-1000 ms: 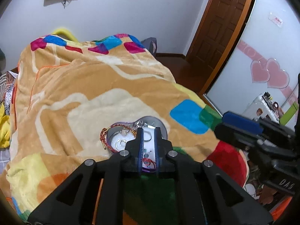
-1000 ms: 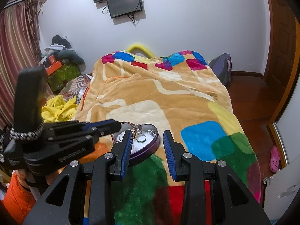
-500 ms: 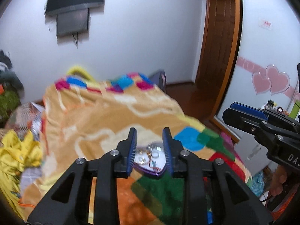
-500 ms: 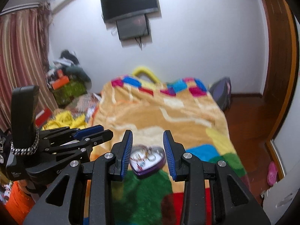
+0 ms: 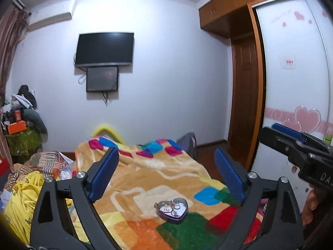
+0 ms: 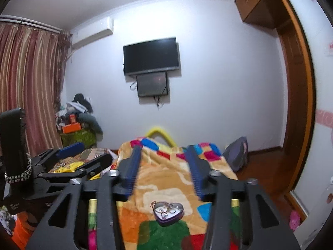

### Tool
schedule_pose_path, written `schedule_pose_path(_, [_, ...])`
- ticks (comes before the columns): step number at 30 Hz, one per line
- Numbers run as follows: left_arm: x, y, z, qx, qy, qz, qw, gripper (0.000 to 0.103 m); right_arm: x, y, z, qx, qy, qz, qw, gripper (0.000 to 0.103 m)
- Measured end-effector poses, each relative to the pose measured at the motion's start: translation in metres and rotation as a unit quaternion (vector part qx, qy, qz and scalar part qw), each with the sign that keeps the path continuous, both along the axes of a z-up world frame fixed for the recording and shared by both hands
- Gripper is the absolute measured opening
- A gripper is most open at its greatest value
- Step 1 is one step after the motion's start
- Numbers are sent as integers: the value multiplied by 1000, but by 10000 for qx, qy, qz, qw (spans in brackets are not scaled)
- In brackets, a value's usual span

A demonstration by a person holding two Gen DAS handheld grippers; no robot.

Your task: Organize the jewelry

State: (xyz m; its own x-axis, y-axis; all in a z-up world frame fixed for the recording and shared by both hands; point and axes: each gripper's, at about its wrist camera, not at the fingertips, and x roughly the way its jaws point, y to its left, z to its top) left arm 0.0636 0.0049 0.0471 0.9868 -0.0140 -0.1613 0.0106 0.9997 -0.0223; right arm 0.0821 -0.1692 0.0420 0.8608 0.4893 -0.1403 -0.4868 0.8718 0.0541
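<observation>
A purple heart-shaped tin (image 5: 172, 209) sits open on the colourful blanket (image 5: 145, 179), with rings and a reddish chain inside; it also shows in the right wrist view (image 6: 168, 212). My left gripper (image 5: 166, 175) is wide open and empty, raised well back from the tin. My right gripper (image 6: 164, 170) is open and empty, also held back above the tin. Each gripper appears at the edge of the other's view.
The bed blanket (image 6: 166, 187) fills the middle. Yellow cloth (image 5: 22, 200) and clutter lie left of the bed. A TV (image 6: 150, 56) hangs on the far wall. A wooden door (image 5: 245, 95) and a white wardrobe (image 5: 295, 83) stand at right.
Both grippers have drawn back and tilted up from the tin. The left gripper, shut a second ago, has opened wide. The right gripper has opened somewhat wider.
</observation>
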Motion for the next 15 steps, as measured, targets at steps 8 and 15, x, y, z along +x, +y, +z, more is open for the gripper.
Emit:
schedule_pose_path(8, [-22,-1,1,57,-176,190,9996,100,-10,5,-3,70,-244,-414,9988,84])
schedule_pose_path(15, [-32,-1,-1,65,-155,181,9997,100,-20,3,-3,33,-262,-437,9987,85])
